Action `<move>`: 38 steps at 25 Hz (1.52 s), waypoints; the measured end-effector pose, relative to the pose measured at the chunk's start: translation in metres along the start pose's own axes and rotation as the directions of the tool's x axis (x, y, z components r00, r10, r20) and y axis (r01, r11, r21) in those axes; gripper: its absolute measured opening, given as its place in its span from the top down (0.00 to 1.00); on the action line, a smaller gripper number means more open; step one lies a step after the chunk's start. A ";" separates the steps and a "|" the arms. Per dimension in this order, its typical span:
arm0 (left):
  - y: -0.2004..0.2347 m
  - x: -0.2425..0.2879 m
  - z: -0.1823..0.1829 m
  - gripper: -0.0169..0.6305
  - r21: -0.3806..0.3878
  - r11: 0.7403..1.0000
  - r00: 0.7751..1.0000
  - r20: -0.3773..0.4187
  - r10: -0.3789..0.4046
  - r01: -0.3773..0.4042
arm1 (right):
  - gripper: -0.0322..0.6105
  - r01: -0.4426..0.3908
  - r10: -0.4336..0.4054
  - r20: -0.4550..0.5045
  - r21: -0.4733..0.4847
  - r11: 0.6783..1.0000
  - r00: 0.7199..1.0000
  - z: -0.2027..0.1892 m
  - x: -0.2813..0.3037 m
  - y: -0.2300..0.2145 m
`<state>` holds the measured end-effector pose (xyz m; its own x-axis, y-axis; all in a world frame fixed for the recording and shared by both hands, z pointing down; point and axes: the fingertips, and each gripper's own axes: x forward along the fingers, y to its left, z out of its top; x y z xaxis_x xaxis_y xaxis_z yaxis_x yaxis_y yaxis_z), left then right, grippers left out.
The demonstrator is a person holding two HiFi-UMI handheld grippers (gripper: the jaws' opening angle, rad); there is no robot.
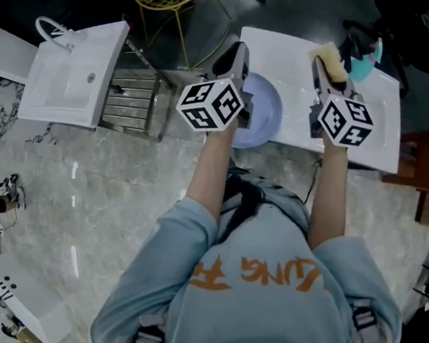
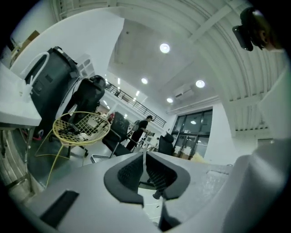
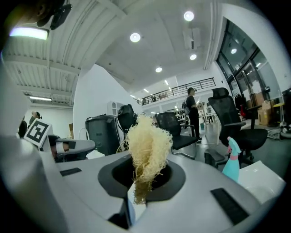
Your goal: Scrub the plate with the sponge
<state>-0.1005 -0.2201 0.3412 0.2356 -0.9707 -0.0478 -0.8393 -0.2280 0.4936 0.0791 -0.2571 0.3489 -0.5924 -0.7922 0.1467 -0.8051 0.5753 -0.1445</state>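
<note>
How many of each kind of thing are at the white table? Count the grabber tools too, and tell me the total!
grippers: 2, the left gripper and the right gripper
plate, light blue: 1
sponge, yellow, held in the right gripper: 1
spray bottle, teal: 1
Total: 5
</note>
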 end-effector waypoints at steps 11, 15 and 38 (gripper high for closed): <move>-0.106 0.063 0.007 0.97 0.365 0.928 0.997 -0.021 -0.071 0.074 | 0.90 0.207 -0.201 0.071 -0.101 0.973 0.977 0.052 -0.051 -0.066; -0.130 0.075 -0.001 0.97 0.474 0.877 0.997 -0.033 -0.068 0.076 | 0.90 0.281 -0.275 0.066 -0.117 0.953 0.959 0.057 -0.068 -0.088; -0.211 0.100 -0.047 0.97 0.494 0.828 0.964 -0.124 -0.237 0.267 | 0.90 0.368 -0.350 0.140 -0.133 0.920 0.926 0.064 -0.134 -0.133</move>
<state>0.1232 -0.2651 0.2729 0.4865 -0.8719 -0.0553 -0.8737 -0.4854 -0.0330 0.2673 -0.2400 0.2854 -0.2627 -0.9636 0.0490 -0.9628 0.2651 0.0516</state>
